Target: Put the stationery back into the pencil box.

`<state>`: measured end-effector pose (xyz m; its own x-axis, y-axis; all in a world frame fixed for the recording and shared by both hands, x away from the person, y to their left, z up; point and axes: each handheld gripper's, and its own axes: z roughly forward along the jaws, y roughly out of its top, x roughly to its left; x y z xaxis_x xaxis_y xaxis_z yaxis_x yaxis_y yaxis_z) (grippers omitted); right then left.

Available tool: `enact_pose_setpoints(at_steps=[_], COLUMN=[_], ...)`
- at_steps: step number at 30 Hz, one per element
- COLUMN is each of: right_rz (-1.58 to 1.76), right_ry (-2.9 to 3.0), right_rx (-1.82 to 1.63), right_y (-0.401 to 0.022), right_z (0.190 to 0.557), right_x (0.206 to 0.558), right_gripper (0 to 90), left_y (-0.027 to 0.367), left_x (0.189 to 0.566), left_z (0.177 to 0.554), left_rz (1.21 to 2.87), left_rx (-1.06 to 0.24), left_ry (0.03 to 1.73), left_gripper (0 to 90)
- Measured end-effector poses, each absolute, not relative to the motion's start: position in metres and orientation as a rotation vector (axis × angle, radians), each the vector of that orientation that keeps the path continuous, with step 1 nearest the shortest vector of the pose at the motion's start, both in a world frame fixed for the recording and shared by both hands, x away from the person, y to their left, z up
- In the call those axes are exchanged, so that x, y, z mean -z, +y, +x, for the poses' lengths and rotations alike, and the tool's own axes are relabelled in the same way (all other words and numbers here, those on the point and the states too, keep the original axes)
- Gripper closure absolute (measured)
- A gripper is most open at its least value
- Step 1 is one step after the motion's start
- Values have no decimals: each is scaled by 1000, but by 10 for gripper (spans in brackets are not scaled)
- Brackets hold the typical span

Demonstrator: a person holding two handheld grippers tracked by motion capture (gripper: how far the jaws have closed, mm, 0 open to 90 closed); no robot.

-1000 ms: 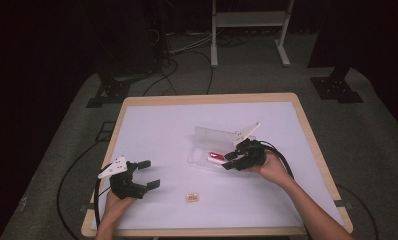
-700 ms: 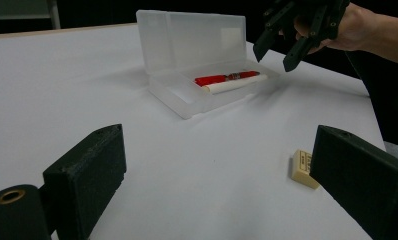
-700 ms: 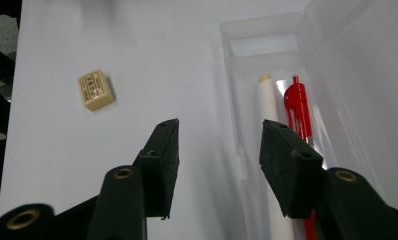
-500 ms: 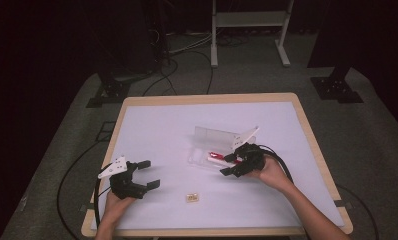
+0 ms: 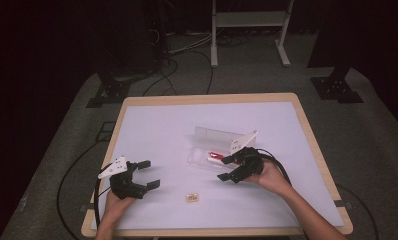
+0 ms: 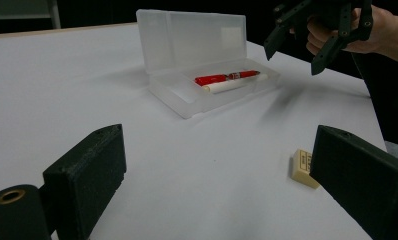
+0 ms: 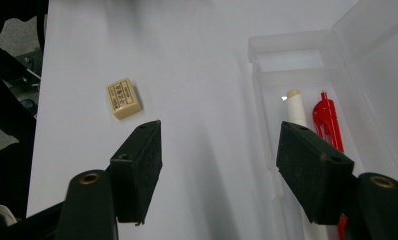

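White table, wood-edged. Clear plastic case lid open, red pen inside. Right gripper jaws apart just beside case. Left gripper jaws apart. Small beige eraser between grippers.

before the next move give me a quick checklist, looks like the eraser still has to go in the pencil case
1. Case lid open: ok. The clear pencil case has its lid standing upright.
2. Room in the case: ok. The red pen and white stick lie along the back of the tray, leaving space in front.
3. Eraser reachable: ok. It lies alone on the table, between the two grippers.
4. Left gripper ready: ok. Jaws open, holding nothing.
5. Right gripper ready: ok. Jaws open, holding nothing, beside the case.
6. Which way up the eraser lies: cannot tell.
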<state>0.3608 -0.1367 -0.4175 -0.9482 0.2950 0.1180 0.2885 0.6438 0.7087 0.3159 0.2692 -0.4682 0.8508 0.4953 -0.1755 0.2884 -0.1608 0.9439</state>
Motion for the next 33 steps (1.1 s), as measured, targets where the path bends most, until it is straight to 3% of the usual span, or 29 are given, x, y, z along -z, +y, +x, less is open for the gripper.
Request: enact_pose_setpoints(at_steps=[33], right_rz=[372], right_ry=[2918], right_rx=[-1235], right_y=[-102], right_z=[343], right_x=[423], right_gripper=[293], left_y=[270], left_x=[468], left_z=[316], left_rz=[1763], left_rx=[-201], left_ry=[601], left_gripper=[74])
